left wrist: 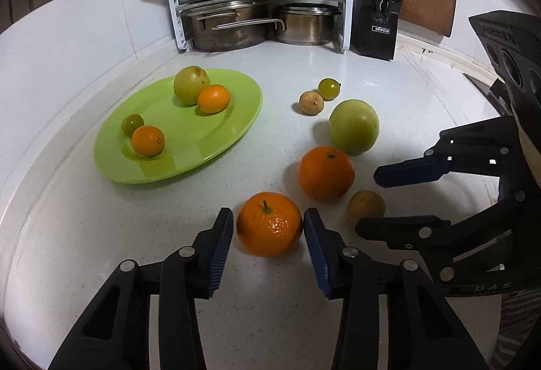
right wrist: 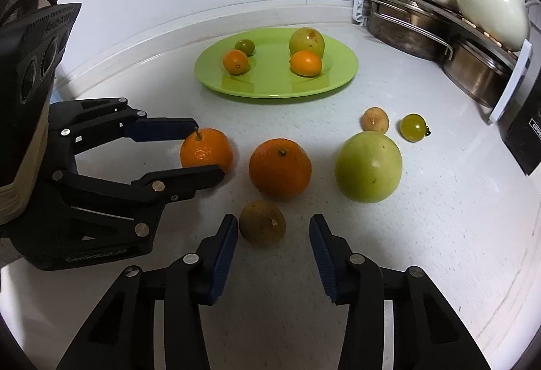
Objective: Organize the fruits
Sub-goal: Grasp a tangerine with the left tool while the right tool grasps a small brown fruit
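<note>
With both tongs lowered to the counter [left wrist: 101, 235], each brackets its own fruit. The left tongs [left wrist: 268, 228] pinch a stemmed mandarin [left wrist: 268, 224], pads touching its sides. The right tongs [right wrist: 273, 231] straddle a small brownish fruit [right wrist: 262, 223] — left pad touching, right pad apart, so not yet gripped. The green plate [left wrist: 216, 147] lies beyond, to the left — nearer the left hand.
</note>
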